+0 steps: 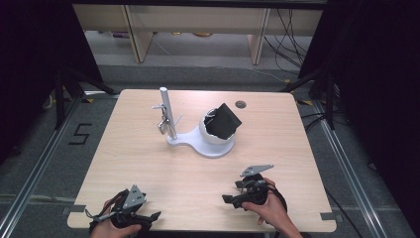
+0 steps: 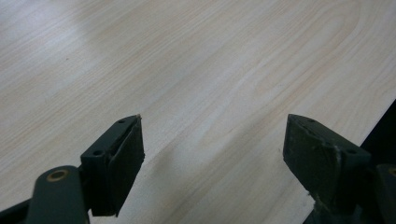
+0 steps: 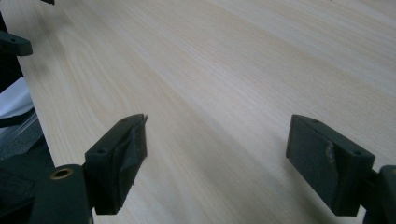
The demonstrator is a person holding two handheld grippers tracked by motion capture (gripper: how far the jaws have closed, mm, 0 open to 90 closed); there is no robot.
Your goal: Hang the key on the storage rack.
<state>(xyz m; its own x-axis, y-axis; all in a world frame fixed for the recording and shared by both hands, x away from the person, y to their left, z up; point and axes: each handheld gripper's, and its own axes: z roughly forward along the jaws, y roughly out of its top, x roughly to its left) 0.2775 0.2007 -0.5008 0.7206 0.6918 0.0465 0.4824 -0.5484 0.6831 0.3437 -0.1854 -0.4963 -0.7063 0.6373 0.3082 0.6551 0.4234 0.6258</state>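
Your left gripper (image 1: 148, 216) sits at the near left edge of the pale wooden surface (image 1: 148, 163), jaws spread apart with bare wood between them. Your right gripper (image 1: 233, 198) rests near the front right, jaws likewise wide apart and holding nothing. The white stand with an upright post and round bowl (image 1: 210, 141) sits mid-surface, well apart from both, a black cloth (image 1: 223, 121) bunched in its bowl.

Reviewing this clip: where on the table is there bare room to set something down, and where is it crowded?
The table is bare across its near half, between the left gripper and the right gripper, and along both side edges. The far centre is crowded: the white stand, its post and the black object in its cup.
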